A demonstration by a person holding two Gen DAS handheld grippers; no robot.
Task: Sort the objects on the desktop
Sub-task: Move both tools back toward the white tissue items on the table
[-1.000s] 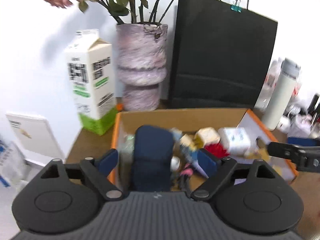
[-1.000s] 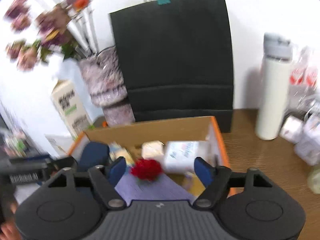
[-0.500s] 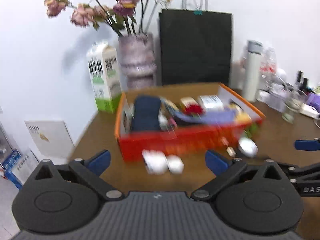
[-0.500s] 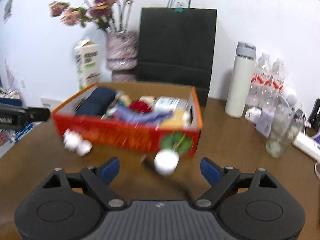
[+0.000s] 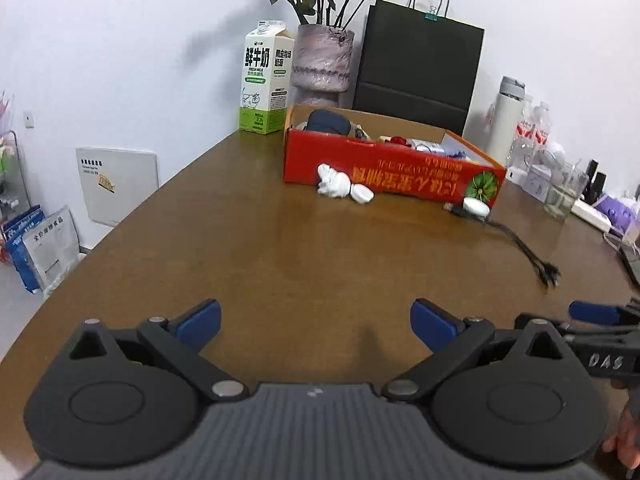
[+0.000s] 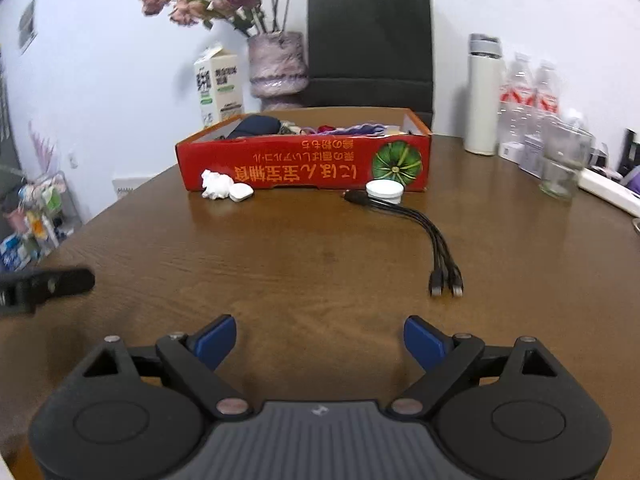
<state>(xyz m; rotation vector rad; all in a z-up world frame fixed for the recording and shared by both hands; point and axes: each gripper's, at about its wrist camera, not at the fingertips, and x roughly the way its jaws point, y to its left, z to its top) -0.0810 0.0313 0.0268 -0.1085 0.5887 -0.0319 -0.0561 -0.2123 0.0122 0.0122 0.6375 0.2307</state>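
Wooden table (image 6: 280,264); both claws spread, holding nothing.

White wall (image 5: 120,60), brown table (image 6: 320,248) (wooden)

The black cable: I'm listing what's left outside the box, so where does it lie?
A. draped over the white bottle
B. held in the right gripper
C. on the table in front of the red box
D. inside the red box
C: the black cable lies on the bare table in front of the red box, with both grippers open and holding nothing.
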